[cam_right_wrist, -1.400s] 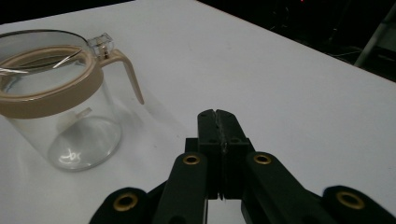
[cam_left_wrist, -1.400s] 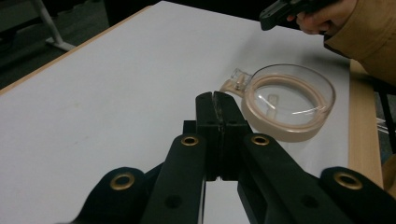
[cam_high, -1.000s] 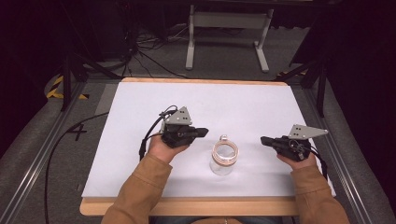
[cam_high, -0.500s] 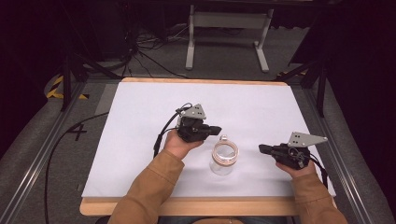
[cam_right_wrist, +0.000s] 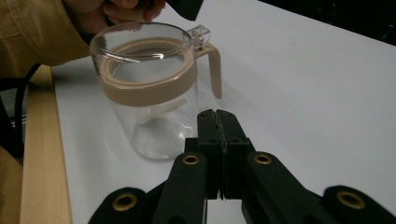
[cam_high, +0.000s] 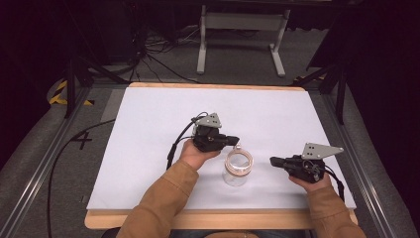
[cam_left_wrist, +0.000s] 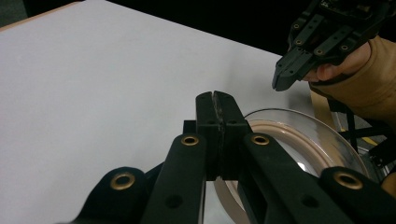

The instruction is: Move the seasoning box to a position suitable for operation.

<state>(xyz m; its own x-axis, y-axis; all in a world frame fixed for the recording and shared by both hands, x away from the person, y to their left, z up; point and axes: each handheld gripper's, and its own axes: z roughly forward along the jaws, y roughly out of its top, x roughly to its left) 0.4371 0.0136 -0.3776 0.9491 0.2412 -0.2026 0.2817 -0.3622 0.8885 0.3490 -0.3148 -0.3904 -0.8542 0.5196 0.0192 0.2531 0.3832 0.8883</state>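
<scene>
The left gripper (cam_high: 233, 141) has its jaws closed on nothing, tips just above the glass jug's (cam_high: 237, 168) handle side. The right gripper (cam_high: 275, 161) (jaws likewise pressed together, empty) points at the jug from near by.

The jar (cam_right_wrist: 149, 93) is showing clear, glossy glass, banded at the neck by a smooth, matt beige plastic collar (cam_right_wrist: 147, 86) with a handle. The table (cam_high: 198, 225) is showing pale wood at its edge under a matt white sheet (cam_high: 148, 139) (paper or plastic, hard to tell). Both grippers' jaws are looking like matt black plastic with brass-coloured rivets.
</scene>
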